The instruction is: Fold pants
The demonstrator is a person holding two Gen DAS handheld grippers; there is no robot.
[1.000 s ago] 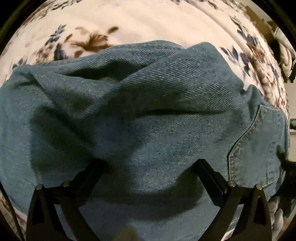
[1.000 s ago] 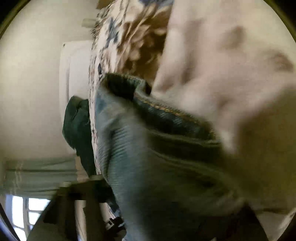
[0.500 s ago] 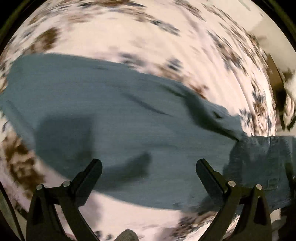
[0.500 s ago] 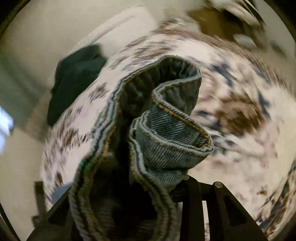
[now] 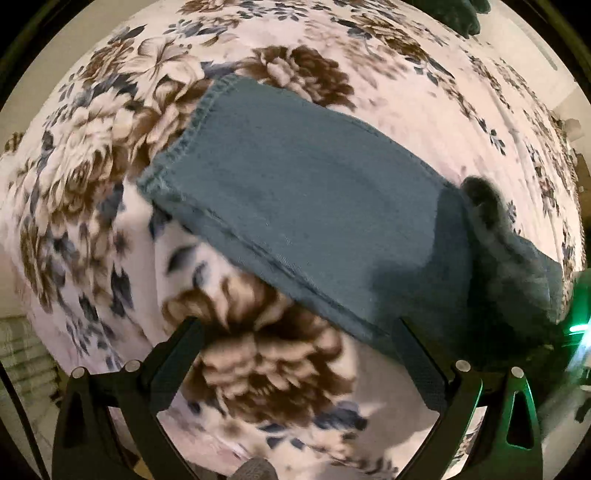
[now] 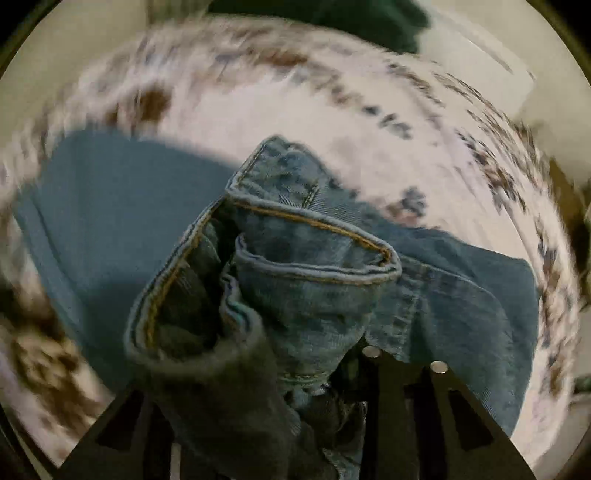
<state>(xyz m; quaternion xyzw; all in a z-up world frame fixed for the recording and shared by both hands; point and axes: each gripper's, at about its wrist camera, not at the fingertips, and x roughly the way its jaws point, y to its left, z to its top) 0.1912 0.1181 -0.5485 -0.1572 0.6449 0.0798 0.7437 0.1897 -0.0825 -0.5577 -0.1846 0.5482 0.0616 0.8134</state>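
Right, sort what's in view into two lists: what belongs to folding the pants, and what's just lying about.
Part of the job:
- jeans, leg spread on the bed, waistband bunched up
- right gripper, shut on the waistband
- left gripper, open, holding nothing
- floral blanket, the folding surface

Lying about:
- dark green garment at the far edge of the bed

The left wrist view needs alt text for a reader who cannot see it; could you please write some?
A blue denim pant leg lies flat across a floral blanket, its stitched hem toward the upper left. The left gripper hovers open and empty above the blanket, its right finger overlapping the leg's near edge. The pants bunch up dark and blurred at the right edge.
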